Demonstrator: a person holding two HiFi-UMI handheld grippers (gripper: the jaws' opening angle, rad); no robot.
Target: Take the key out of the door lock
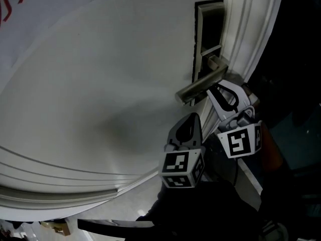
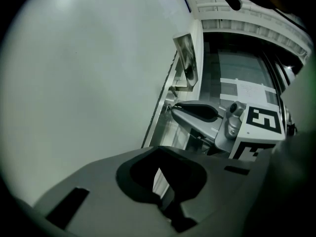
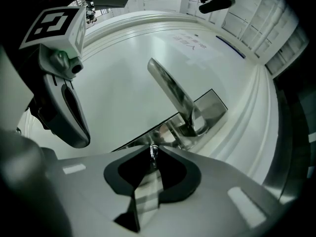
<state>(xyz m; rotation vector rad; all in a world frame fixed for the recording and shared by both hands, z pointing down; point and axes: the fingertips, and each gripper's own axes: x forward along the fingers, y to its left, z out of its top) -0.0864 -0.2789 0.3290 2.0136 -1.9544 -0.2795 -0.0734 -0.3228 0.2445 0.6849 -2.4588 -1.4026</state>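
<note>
Right gripper (image 3: pixel 154 158) pinches the key (image 3: pixel 154 151) below the lock plate (image 3: pixel 210 107), centre frame. Left gripper (image 2: pixel 161 176) closed, empty. Red scrawl (image 1: pixel 9 6) upper left is unreadable.

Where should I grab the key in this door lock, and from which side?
Grip the key by its head, the only part standing out of the lock plate under the lever handle. Come straight at the door, below the lever, as the right hand-held gripper does, jaws closed on it.

The key (image 3: pixel 154 151) is lodged between the fingers (image 3: pixel 197 158) of the right gripper (image 3: pixel 153 158), below the handle (image 3: pixel 173 95), at the frame's centre.
</note>
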